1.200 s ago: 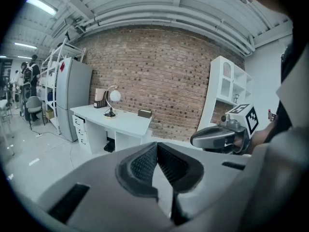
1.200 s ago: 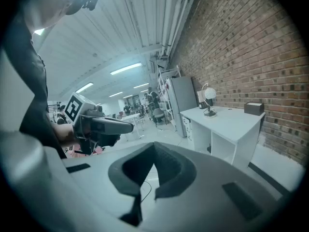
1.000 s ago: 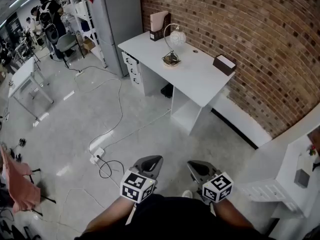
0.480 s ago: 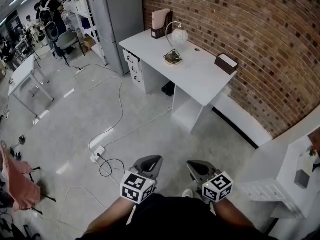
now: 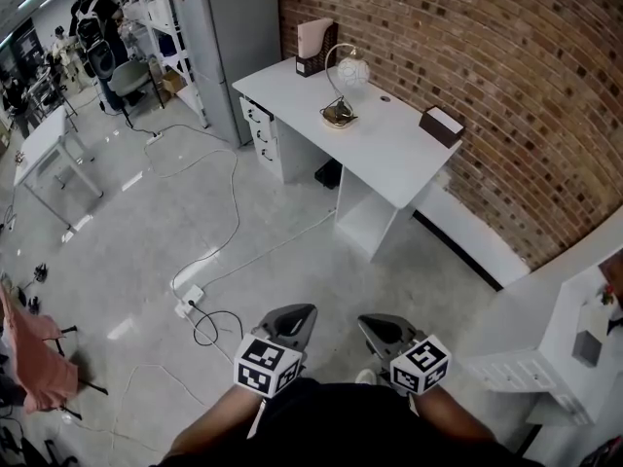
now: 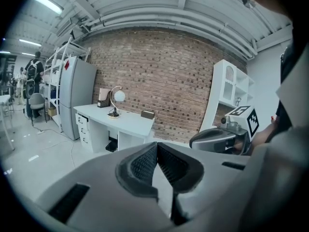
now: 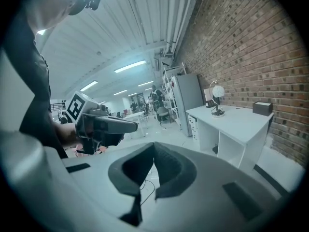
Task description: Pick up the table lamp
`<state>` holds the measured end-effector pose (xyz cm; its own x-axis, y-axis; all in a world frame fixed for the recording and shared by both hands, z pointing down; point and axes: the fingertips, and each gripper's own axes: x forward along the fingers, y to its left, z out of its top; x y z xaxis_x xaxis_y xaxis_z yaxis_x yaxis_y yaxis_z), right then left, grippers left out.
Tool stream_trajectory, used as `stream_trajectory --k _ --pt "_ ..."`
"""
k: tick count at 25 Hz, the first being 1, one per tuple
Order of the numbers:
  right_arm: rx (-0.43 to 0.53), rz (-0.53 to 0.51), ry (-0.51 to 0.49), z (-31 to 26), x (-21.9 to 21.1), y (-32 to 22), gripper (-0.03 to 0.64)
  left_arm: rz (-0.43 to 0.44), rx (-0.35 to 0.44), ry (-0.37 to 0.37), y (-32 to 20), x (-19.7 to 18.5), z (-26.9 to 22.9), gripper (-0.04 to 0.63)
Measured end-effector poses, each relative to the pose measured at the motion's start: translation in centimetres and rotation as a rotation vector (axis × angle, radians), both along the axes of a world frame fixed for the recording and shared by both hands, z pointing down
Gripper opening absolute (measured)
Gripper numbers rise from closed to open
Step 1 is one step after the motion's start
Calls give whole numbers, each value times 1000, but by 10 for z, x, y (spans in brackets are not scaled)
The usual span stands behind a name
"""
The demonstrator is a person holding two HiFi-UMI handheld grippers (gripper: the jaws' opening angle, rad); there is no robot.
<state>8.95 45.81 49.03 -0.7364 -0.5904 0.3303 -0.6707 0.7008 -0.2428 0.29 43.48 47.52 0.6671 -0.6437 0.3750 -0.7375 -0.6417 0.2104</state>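
Since a second ago the right tool (image 5: 382, 329) has slid slightly toward the left of the frame, while the left tool (image 5: 295, 317) sits where it was; both are at the bottom centre of the head view. Each tool has its jaws pressed together with nothing between them. The table lamp (image 5: 343, 88) stands upright in the upper middle of the frame on the white counter (image 5: 389, 159) beside the brick wall (image 5: 506, 76), well apart from both tools. A dark box (image 5: 441, 125) lies to its right on the same counter.
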Motion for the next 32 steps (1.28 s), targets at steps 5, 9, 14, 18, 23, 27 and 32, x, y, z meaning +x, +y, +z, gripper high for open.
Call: stream_trajectory --k 5,9,14,18,23,27,32 --pt "5 7 7 -1 -8 -6 5 6 9 -5 -3 -8 -1 2" --pt "9 14 10 -3 -18 -8 5 8 13 -11 -3 -19 -1 2" --pt "32 43 -9 -8 -19 -12 28 19 40 -16 -6 -24 -2 2" --pt "54 66 -30 -16 -20 -15 163 50 49 -33 -5 -21 -4 53" --pt "88 97 -54 -23 -17 -14 258 74 63 -31 -3 -20 -6 167" --pt "99 126 -72 -25 -11 -15 307 84 89 -21 -4 -17 -13 203" --pt "124 143 -81 -29 -9 -15 402 75 114 -21 -1 -17 -16 257"
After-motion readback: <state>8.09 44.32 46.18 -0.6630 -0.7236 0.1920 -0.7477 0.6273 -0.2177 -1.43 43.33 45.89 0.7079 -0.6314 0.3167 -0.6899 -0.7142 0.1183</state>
